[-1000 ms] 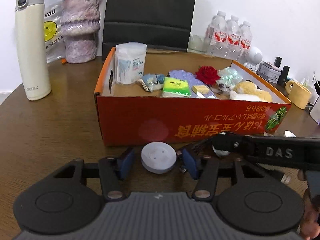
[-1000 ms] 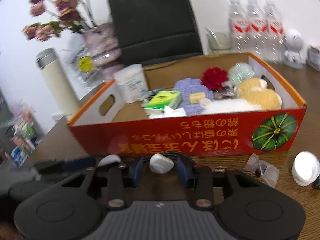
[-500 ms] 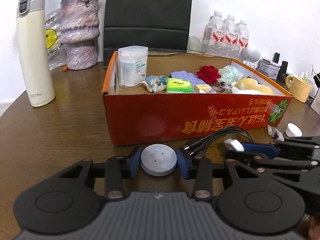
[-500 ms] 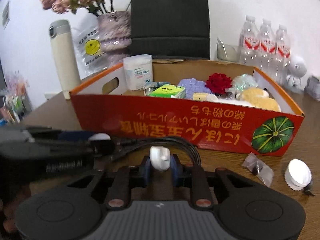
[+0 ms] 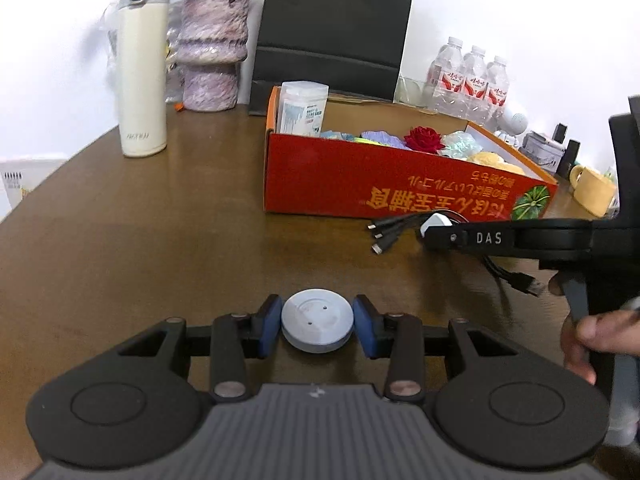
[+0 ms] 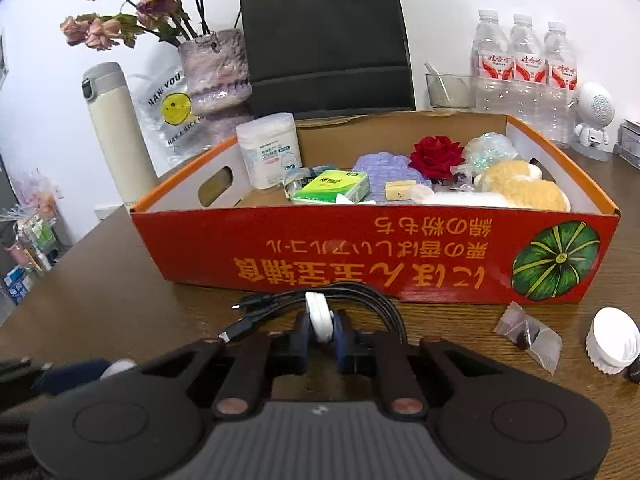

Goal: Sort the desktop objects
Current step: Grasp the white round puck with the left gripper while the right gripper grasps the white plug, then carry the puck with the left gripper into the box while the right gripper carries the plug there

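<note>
Left wrist view: left gripper (image 5: 317, 325) low over the brown worktop (image 5: 160, 232), blue pads (image 5: 270, 325) flanking a round grey puck (image 5: 317, 324) — pads right at its rim, whether pressing or just beside cannot be told. Ahead and to the right, a red cardboard box (image 5: 380, 188) with printed lettering, holding a white canister (image 5: 304, 108), a red rose (image 5: 424, 138) and soft items. In front of the box, a black multi-head cable (image 5: 390, 232) with its white hub (image 5: 436, 222), gripped by the right gripper (image 5: 430, 232) reaching in from the right. Cream flask (image 5: 143, 64) and mottled vase (image 5: 212, 48) standing at the far left.

Right wrist view: right gripper (image 6: 320, 326) clamped on the white hub (image 6: 319, 314), held edge-on between the blue pads (image 6: 343, 330); black cable (image 6: 340, 296) looping off both sides just before the box (image 6: 360, 256). Inside the box — green tissue pack (image 6: 332, 187), canister (image 6: 269, 154), rose (image 6: 436, 156), yellow plush (image 6: 520, 188). Right of the gripper on the worktop (image 6: 100, 280), a small clear bag (image 6: 528, 336) and a white ridged cap (image 6: 614, 340), near each other.
</note>
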`<state>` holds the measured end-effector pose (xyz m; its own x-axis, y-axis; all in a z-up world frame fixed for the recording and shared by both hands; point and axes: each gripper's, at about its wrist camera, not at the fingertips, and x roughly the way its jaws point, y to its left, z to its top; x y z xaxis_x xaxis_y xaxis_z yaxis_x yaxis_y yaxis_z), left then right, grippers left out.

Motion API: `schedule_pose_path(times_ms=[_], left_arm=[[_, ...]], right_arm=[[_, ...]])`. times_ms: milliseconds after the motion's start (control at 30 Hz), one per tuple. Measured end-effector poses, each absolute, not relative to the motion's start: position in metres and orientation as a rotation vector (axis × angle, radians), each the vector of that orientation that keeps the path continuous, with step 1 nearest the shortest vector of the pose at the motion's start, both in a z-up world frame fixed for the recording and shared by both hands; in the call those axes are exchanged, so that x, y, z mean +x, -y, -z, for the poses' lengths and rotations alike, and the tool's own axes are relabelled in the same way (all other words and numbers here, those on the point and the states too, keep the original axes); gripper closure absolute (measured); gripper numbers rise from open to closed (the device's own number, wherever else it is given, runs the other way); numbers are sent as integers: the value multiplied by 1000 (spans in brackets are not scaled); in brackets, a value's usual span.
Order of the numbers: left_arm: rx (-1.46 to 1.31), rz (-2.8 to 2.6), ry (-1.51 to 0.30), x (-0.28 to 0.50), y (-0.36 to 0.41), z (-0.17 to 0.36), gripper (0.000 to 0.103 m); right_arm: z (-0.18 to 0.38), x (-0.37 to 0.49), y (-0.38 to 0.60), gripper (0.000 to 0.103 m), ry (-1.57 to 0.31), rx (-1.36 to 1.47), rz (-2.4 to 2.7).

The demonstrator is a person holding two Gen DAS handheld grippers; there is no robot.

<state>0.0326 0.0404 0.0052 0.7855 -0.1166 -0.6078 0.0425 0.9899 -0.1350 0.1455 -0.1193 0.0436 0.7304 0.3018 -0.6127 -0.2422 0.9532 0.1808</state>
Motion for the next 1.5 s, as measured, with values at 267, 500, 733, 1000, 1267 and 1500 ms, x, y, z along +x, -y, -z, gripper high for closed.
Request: schedule_pose_path(times_ms=[267, 500, 733, 1000, 1267, 1500], left_arm=[[-58, 43, -561, -22, -12, -17, 63], [-23, 43, -417, -65, 14, -40, 63], [8, 53, -383, -94, 34, -38, 63], [-1, 54, -393, -88, 29, -40, 63], [-35, 51, -310, 12, 9, -96, 63], [-3, 64, -424, 147, -3, -111, 63]], right_arm=[[-58, 56, 129, 92, -615, 51, -331], [-68, -30, 171, 92, -519, 35, -210], [-77, -70, 171, 92, -413, 63, -193], [-83, -68, 163, 92, -398, 101, -278], [-123, 21, 175, 92, -299, 61, -230], [-154, 163, 194, 92, -434, 104, -282]])
